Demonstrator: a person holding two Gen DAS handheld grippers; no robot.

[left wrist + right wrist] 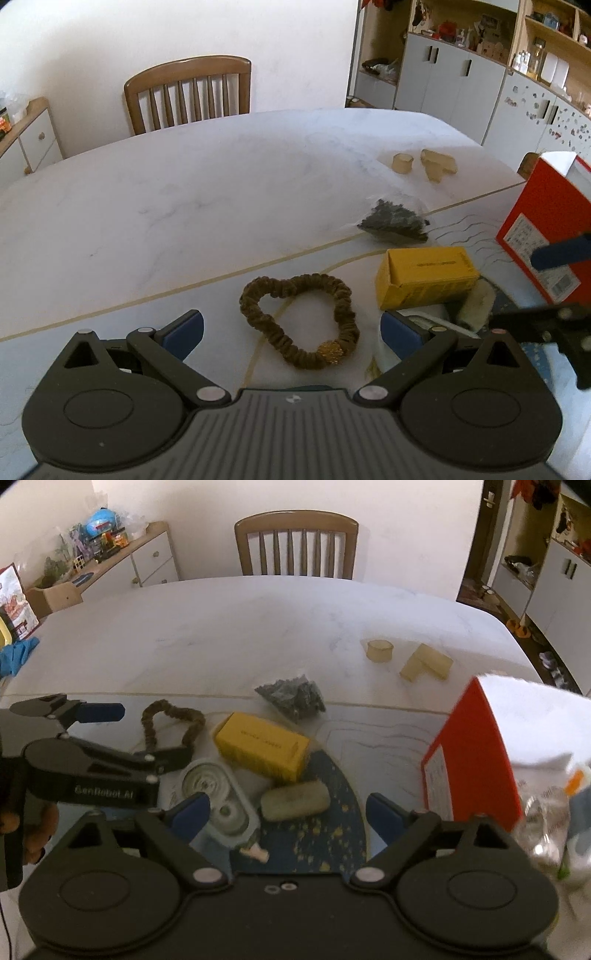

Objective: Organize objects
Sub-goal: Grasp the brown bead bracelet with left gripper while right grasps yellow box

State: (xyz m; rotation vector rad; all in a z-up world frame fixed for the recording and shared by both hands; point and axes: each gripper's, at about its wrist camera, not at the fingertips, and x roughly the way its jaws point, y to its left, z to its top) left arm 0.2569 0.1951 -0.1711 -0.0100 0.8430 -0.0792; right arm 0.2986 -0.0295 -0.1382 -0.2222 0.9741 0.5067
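Observation:
A brown scrunchie [299,321] with a gold bead lies on the white marble table [184,192], between the wide fingers of my left gripper [291,332], which is open and not touching it. My right gripper [288,810] is open above a speckled dark blue mat [325,834]. A grey-beige oblong pad [295,799] and a clear plastic blister pack [218,797] lie below its fingers. A yellow box [262,746] lies just beyond them. In the right wrist view the left gripper [155,731] straddles the scrunchie [173,716].
A red box [476,757] with a white open top stands at the right. A bag of dark small pieces [291,696] and translucent tube pieces [424,662] lie farther back. A wooden chair [295,542] stands at the far edge. Crinkled packets [546,823] lie at the near right.

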